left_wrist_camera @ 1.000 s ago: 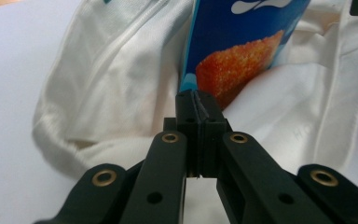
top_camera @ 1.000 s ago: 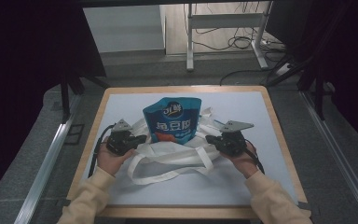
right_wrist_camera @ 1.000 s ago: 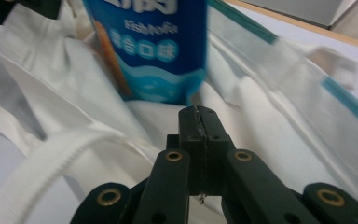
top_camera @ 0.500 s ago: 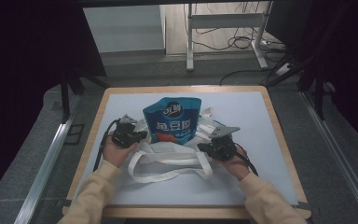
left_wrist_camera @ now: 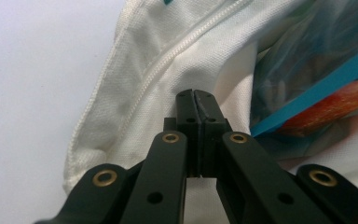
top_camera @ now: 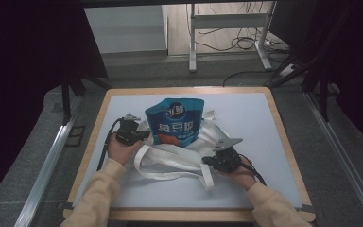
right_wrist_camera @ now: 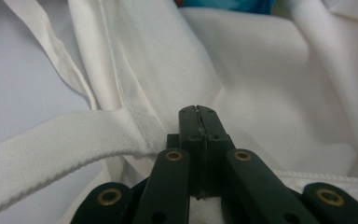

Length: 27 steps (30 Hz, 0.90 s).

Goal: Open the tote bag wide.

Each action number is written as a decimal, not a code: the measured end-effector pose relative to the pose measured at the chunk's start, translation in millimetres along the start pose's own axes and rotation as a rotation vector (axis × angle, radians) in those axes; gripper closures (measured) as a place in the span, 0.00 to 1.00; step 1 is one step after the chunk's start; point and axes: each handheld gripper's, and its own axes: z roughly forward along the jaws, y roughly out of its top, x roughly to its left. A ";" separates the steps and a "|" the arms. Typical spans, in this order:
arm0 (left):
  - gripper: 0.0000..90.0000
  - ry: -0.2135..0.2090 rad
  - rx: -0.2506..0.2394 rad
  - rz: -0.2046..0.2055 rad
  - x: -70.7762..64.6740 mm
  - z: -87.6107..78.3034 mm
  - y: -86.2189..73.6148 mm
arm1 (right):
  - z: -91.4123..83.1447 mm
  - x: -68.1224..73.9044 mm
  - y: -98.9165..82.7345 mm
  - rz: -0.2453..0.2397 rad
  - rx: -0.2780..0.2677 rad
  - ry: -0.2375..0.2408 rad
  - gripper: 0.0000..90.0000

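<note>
The left gripper (left_wrist_camera: 195,95) has its jaws pressed together with nothing visibly caught between them, its tips over the white cloth bag (left_wrist_camera: 177,60) by a stitched seam. The right gripper (right_wrist_camera: 199,112) is likewise closed at the bag's near edge, beside a handle strap (right_wrist_camera: 51,149). The bag lies mid-worktop (top_camera: 264,113) with a blue snack pouch (top_camera: 174,122) upon it. Bare surface stays free toward the far and right borders.
</note>
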 end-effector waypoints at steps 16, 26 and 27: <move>0.99 -0.042 -0.083 0.047 -12.1 -28.4 -2.2 | -16.2 -1.6 15.0 0.009 -0.099 -0.040 0.99; 0.99 -0.087 -0.090 0.108 -34.8 -52.2 -17.6 | -36.3 -13.2 41.1 0.034 -0.155 -0.084 0.99; 0.99 -0.091 -0.089 0.117 -36.3 -53.4 -19.6 | -36.4 -15.9 44.3 0.038 -0.153 -0.090 0.99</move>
